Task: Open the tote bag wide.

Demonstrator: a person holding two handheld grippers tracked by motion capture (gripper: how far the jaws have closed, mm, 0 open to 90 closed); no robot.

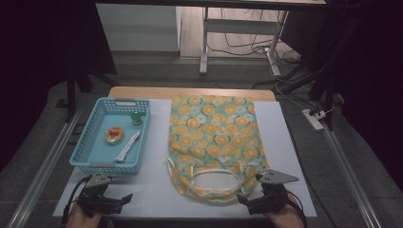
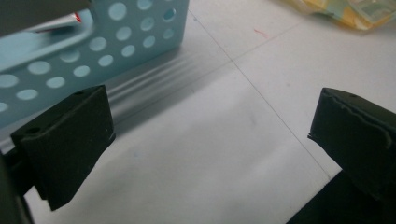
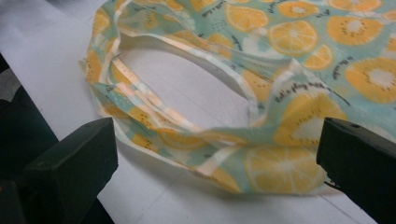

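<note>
Fruit-print bag [image 1: 213, 137] lies flat on the white mat [image 1: 280, 142], centre-right. Long axis runs near-to-far; handle loop [image 1: 215, 181] points toward the person, closed bottom toward the table's far edge.

Right gripper [image 1: 251, 205] just beside the handle's near right corner, jaws spread wide, empty; in the right gripper view the handle [image 3: 187, 135] lies between them.

Left gripper [image 1: 124, 198] jaws apart, empty, over bare mat near the blue basket [image 1: 90, 164].

Open mat between the two grippers and right of the bag.

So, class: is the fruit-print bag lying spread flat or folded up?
Spread flat. The fruit-print bag lies open across the white mat, its handle loop rumpled at the near edge.
</note>
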